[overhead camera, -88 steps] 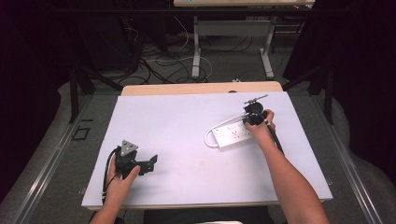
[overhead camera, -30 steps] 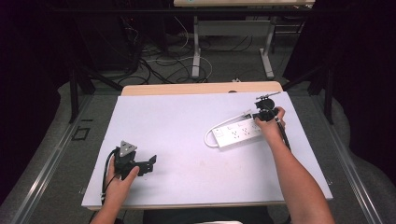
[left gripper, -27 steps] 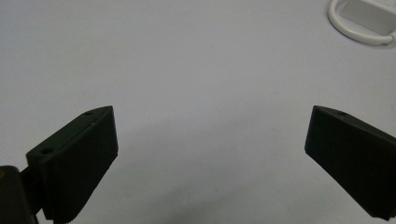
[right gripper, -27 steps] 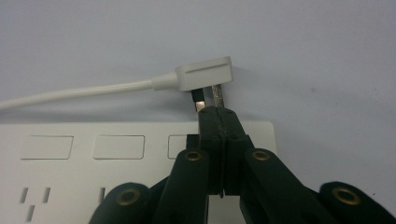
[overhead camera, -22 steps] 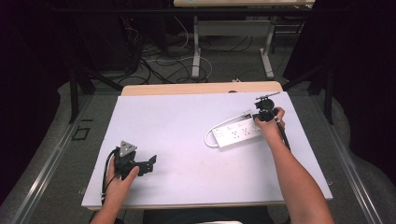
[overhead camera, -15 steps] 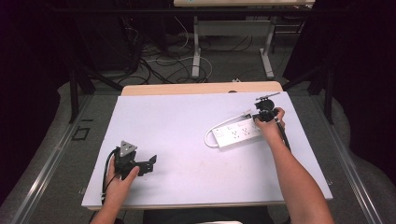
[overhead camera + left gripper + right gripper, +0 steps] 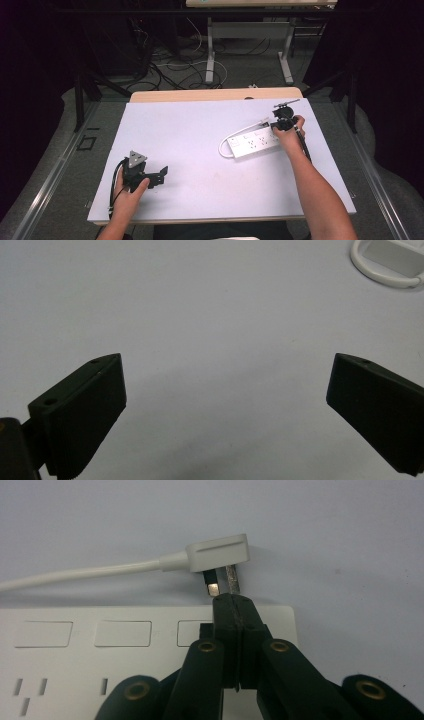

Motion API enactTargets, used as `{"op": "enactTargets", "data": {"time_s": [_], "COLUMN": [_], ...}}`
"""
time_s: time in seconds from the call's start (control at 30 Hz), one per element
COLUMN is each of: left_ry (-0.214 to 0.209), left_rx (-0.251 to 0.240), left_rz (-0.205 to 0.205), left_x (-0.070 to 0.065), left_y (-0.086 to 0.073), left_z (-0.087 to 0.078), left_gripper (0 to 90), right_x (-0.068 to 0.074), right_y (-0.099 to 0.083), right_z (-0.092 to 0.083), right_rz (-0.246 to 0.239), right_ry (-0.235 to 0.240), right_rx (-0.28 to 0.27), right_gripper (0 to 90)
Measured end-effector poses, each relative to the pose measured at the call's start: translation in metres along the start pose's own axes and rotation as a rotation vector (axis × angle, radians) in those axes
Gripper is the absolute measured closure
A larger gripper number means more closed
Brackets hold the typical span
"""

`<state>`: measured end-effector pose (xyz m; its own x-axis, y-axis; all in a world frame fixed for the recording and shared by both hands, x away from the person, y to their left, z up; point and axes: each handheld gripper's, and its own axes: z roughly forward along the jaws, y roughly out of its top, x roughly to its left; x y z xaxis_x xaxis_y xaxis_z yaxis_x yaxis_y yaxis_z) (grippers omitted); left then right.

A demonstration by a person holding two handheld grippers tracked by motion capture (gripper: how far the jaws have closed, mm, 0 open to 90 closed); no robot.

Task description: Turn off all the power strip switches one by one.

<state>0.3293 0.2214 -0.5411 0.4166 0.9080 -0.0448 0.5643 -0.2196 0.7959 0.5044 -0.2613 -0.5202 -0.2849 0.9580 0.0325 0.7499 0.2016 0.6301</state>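
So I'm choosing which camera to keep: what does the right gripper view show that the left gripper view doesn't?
Right gripper view: the white plug with its metal prongs just past the shut right gripper, above the power strip.

Left gripper view: the left gripper, jaws wide open with nothing between them, and the looped white cable.

Both: the white table surface.

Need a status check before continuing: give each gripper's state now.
Left gripper: jaws open, holding nothing.
Right gripper: jaws shut, tips at the plug prongs; a grip cannot be told.
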Motion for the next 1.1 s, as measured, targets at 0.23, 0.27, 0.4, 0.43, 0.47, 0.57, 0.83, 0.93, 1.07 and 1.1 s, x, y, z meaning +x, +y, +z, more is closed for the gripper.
{"op": "enactTargets", "data": {"time_s": [0.23, 0.27, 0.4, 0.43, 0.47, 0.57, 0.83, 0.93, 1.07, 1.1], "left_ry": [-0.001, -0.001, -0.001, -0.001, -0.001, -0.002, -0.001, -0.001, -0.001, 0.000], "left_rx": [0.001, -0.001, 0.002, 0.002, 0.002, -0.002, -0.002, -0.002, -0.002, -0.002], "left_rz": [0.000, 0.001, 0.000, 0.000, -0.001, -0.001, -0.003, -0.002, -0.002, -0.003], "left_x": [0.000, 0.000, 0.000, 0.000, 0.000, 0.000, 0.000, 0.000, 0.000, 0.000], "left_y": [0.000, 0.000, 0.000, 0.000, 0.000, 0.000, 0.000, 0.000, 0.000, 0.000], "left_z": [0.000, 0.000, 0.000, 0.000, 0.000, 0.000, 0.000, 0.000, 0.000, 0.000], "left_gripper": [2.7, 2.7, 2.8, 2.8, 2.8, 2.7, 2.8, 2.7, 2.7, 2.7], "right_x": [0.001, 0.001, 0.001, 0.002, 0.002, 0.001, 0.004, 0.006, 0.009, 0.010], "right_y": [-0.001, -0.001, 0.000, 0.000, 0.000, -0.001, -0.002, -0.001, -0.002, -0.002], "right_z": [0.003, 0.003, 0.003, 0.003, 0.003, 0.003, 0.000, -0.002, -0.007, -0.009], "right_rz": [0.012, 0.013, 0.013, 0.012, 0.012, -0.004, -0.009, -0.017, -0.032, -0.035], "right_ry": [-0.011, -0.011, -0.011, -0.013, -0.014, -0.014, -0.003, 0.002, 0.019, 0.023], "right_rx": [0.004, 0.004, -0.001, 0.002, 0.002, 0.002, -0.004, -0.010, -0.011, -0.015], "right_gripper": [90.0, 90.0, 90.0, 90.0, 90.0, 90.0, 90.0, 89.4, 88.1, 87.6]}}
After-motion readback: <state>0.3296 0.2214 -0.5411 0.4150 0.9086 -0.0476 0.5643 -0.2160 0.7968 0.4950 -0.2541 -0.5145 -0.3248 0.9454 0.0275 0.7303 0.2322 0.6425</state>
